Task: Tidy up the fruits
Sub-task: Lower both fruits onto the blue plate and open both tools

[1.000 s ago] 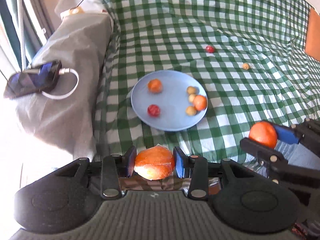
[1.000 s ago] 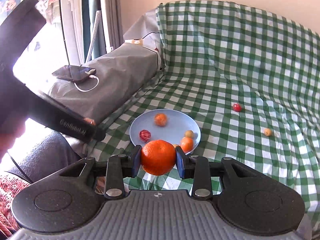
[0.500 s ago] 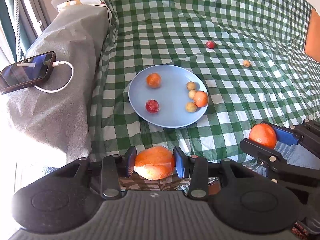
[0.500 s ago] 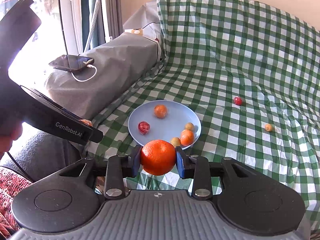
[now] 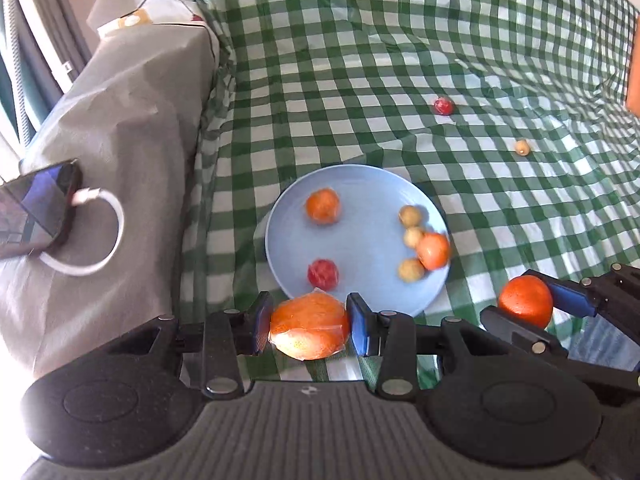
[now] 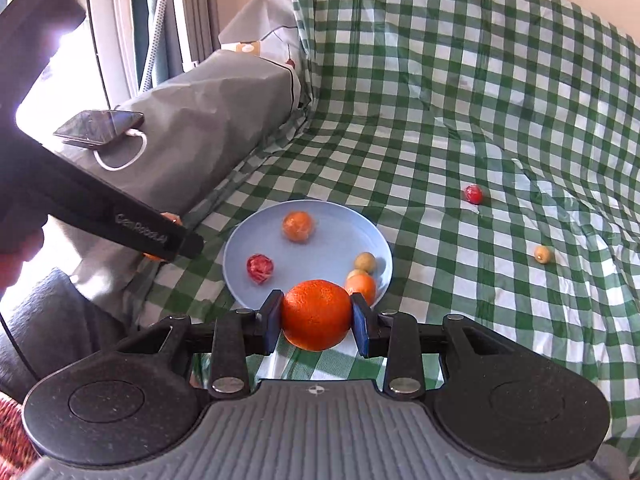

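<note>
Window frame (image 6: 120,20) only rightward.

Each gripper (image 5: 308,326) is matte black plastic with blue finger pads (image 5: 357,330), silver screws at the linkage pivots, round textured discs at four and eight o'clock, and a ribbed grey body at six o'clock. The left gripper (image 6: 160,236) bears pale lettering along its side.

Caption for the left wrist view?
Left gripper clamps a wrapped orange fruit near the blue plate on checked cloth.

Left hand-held gripper (image 5: 308,326) & right hand-held gripper (image 6: 316,317): both angled down, jaws clamped, side by side.
</note>
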Available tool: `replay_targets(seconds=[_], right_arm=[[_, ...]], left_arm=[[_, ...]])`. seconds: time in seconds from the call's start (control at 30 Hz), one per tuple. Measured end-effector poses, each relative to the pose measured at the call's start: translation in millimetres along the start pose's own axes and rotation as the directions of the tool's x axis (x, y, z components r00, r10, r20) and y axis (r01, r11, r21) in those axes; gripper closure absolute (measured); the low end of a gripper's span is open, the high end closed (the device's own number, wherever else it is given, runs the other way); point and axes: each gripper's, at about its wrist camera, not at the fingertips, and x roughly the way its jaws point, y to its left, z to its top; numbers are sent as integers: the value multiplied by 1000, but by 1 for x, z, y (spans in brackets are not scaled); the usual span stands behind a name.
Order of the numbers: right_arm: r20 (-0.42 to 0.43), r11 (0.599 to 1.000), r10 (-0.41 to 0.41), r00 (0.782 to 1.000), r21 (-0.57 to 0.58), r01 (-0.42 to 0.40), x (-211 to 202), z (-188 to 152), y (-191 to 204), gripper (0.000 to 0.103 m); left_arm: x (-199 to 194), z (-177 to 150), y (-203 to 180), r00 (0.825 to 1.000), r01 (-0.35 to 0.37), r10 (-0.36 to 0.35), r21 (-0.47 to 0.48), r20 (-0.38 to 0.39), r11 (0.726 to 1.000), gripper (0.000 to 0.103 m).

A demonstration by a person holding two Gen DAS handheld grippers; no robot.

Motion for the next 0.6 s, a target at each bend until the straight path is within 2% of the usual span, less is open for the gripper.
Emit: replay_targets(seconds=[0.37, 0.6], right_arm=[[-89, 1000, -8, 996, 14, 9, 79, 17, -13, 66], [-147, 1000, -12, 989, -1, 12, 120, 22, -20, 66]], left_arm=[[80, 42, -6, 998, 15, -13, 32, -67, 999, 58], [120, 55, -8, 995, -4, 11, 65, -100, 998, 58]])
